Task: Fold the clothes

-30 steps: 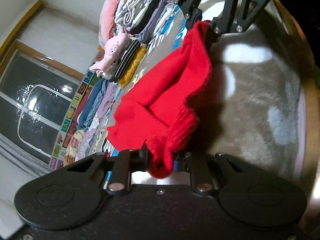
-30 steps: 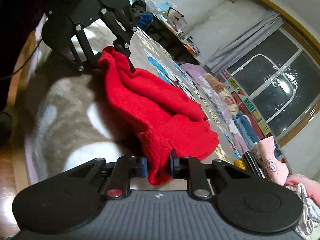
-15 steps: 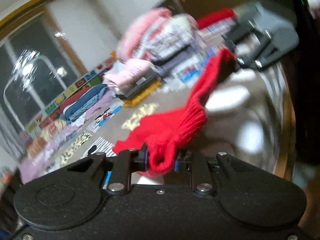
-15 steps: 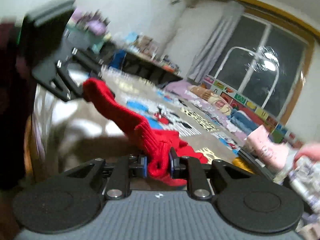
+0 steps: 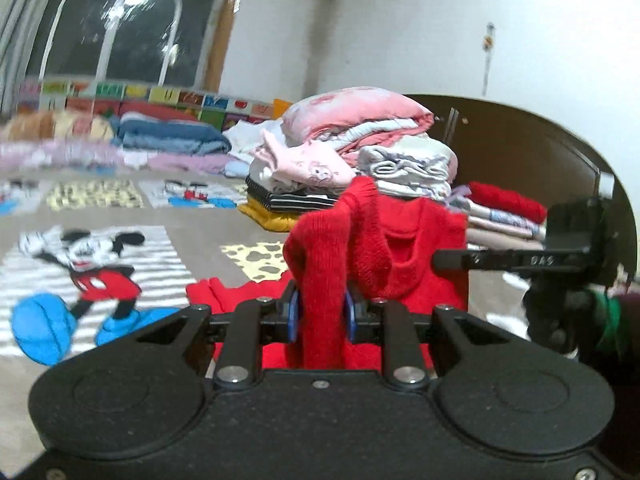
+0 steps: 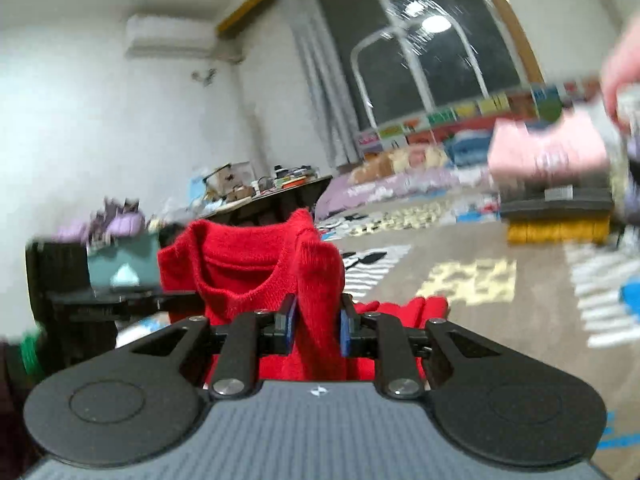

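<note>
- Now the red knitted sweater (image 5: pixel 404 256) is seen hoisted off the patterned cartoon-print rug (image 5: pixel 208 236), held up by its two shoulders with the neckline sagging between them.
- The left gripper (image 5: pixel 320 316) is clamped on a bunched fold of red knit, the blue pads pressed against the wool on both sides; nothing of a gap is shown.
- The right gripper (image 6: pixel 316 324) is likewise closed on the other shoulder, its pads sunk into the knit.
- The sweater's top edge is stretched level from one gripper to the other, so its long axis is hung straight down from the fingers, the lower body and sleeves trailing onto the rug below and on the far side.
- In the left wrist view the right gripper is seen off to the right, side-on; in the right wrist view the left gripper is at the left. Neither is judged nearer: the garment is shared evenly.
- A stack of folded pink, white and striped clothes (image 5: pixel 344 160) is seen further off, well apart from the hanging hem.
- The coming lay-down is judged to turn on keeping that shoulder line level while the hem is lowered first.
</note>
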`<state>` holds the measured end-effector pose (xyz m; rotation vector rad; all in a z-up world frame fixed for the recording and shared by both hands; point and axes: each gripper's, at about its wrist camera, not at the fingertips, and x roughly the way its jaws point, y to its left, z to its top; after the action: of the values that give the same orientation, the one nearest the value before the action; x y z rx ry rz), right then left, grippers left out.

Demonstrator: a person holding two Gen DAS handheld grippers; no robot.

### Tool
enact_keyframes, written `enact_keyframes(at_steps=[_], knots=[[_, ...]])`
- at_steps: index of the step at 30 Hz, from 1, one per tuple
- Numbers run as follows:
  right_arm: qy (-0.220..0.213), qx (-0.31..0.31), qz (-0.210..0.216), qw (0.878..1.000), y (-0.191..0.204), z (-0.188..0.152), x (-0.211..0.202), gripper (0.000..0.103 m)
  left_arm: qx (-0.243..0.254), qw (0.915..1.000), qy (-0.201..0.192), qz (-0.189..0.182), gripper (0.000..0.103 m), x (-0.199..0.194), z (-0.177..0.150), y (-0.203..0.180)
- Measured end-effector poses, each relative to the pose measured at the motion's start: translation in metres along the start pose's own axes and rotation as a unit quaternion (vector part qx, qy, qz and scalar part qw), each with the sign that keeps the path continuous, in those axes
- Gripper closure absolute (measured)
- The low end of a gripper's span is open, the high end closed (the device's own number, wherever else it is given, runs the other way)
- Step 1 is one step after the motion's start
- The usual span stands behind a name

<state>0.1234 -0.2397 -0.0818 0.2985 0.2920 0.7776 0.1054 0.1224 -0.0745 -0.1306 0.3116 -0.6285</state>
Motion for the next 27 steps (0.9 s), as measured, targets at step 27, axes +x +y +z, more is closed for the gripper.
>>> enact_keyframes(at_steps=[27], knots=[[0.069,0.238,0.005,0.969,-0.122,0.005,0.138,0.085,-0.255,0.9650,0.059,0.011,0.083,0.101,-0.006,0.118]])
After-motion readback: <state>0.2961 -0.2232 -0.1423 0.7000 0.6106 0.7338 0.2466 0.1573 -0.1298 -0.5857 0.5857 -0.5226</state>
